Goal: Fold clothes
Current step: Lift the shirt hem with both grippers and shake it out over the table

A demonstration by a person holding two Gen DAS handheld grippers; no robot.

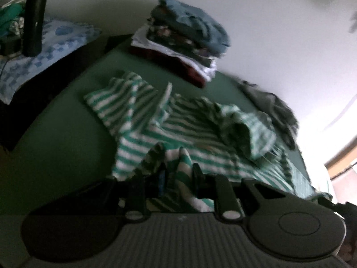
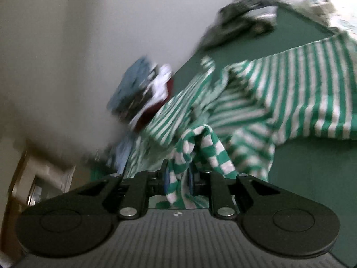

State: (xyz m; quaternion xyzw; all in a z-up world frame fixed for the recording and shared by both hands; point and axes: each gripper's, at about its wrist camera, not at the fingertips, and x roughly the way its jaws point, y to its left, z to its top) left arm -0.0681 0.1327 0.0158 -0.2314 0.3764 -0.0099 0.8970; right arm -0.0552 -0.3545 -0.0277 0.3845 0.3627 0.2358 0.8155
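Left wrist view: left gripper [image 1: 178, 174] pinches the striped shirt [image 1: 178, 120] at the bed's [image 1: 55, 134] near edge — right gripper [image 2: 178, 176] pinches it too, likely to spread it flat.

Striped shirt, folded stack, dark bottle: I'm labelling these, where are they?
Striped shirt [image 1: 142, 120], left wrist view, its flat striped body.
Folded stack [image 1: 178, 42], left wrist view, the stack's side.
Dark bottle [image 1: 35, 17], left wrist view, mid-body.
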